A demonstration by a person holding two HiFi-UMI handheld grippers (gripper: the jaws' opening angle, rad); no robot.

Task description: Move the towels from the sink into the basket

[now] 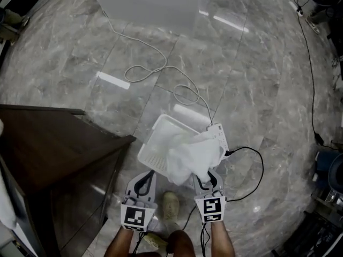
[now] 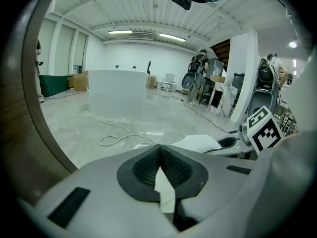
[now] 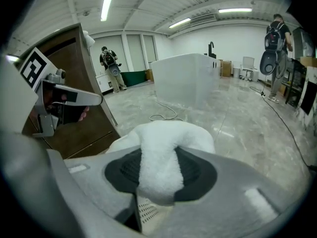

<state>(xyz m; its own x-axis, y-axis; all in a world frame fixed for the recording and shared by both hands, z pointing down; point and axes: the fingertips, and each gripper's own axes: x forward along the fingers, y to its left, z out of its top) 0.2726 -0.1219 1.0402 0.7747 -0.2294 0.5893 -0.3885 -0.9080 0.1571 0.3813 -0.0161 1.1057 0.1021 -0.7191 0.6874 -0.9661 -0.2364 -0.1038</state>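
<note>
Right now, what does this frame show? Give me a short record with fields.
left gripper: jaws together, nothing held
right gripper: shut on the towel
towel: white, bunched over the basket's right part, seen from the head view
basket: white, on the grey floor, beside the dark wooden cabinet
floor: white cable loops beyond the basket

**Grey shells, black pads, checkered cubes**

The left gripper (image 1: 146, 180) and right gripper (image 1: 208, 180) share smooth pale-grey moulded shells. Their fingers (image 2: 143, 171) are lined with black ribbed pads set in a rounded black surround. Each carries a white cube (image 1: 134, 217) printed with black square markers. Thin black cables (image 1: 203, 237) run from behind the right one. A pale shoe (image 1: 170, 203) is worn.
</note>
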